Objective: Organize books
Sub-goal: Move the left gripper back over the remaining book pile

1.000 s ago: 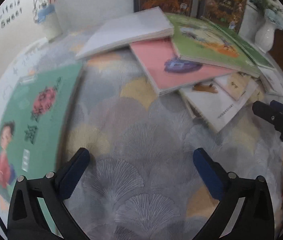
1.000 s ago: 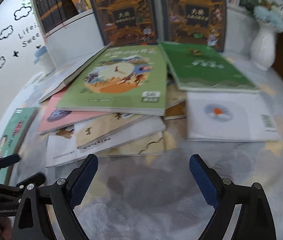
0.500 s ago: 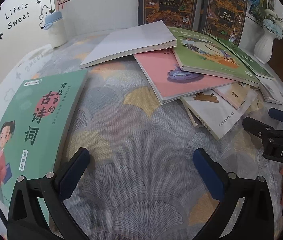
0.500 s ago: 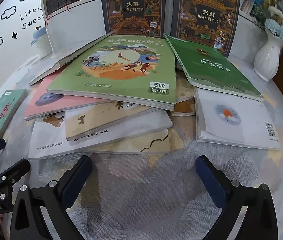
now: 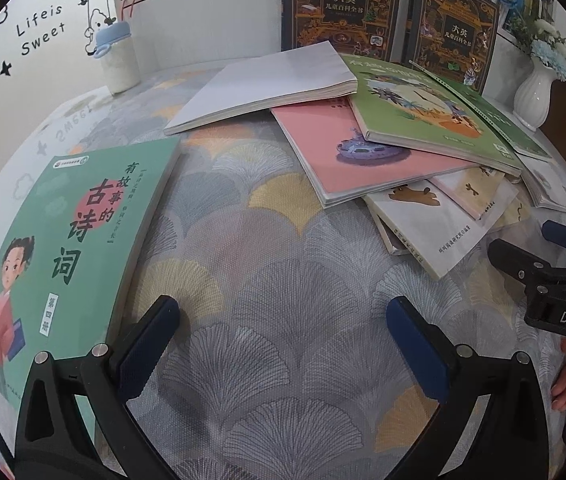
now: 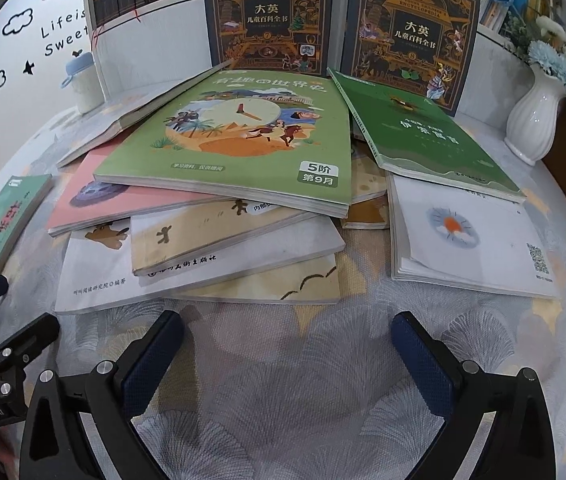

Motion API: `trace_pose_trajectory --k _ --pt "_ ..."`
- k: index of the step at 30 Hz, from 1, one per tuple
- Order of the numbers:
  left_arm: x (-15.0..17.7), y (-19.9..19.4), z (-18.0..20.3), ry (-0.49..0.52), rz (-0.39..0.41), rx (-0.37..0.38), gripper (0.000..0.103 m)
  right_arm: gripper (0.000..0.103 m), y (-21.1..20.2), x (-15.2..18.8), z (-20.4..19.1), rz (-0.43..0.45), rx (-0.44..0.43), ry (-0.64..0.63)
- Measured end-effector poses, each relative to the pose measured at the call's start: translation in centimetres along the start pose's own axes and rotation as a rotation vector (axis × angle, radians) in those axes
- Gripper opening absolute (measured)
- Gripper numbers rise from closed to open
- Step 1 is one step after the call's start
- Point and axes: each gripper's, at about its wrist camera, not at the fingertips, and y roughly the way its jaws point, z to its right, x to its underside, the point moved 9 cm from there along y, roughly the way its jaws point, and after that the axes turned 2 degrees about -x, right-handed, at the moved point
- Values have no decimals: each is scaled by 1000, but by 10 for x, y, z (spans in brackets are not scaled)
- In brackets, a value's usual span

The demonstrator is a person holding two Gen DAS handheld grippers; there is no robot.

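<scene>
Both grippers' jaws wide apart

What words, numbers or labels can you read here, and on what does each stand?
"Life is Sweet": wall
"大英 儿童百科全书": two dark encyclopedias
"5阶 第9月": light green book
"有故事的古诗词": teal book
"DAS": right tongs
"GenRobot.AI": left tongs
Publisher lines on the white books: too small to read.

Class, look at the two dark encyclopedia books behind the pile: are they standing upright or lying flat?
Upright. Both encyclopedia books show their full front covers, standing behind the flat pile of books.
</scene>
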Motion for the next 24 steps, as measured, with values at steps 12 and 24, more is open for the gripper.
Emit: trace_pose_trajectory --k 12,24 --pt "-24 -23 4 -38 -67 140 85 86 -11 -5 0 -90 -201 1" --pt "-178 -12 -62 -95 -9 221 76 72 -33 -139 -45 -90 -685 224"
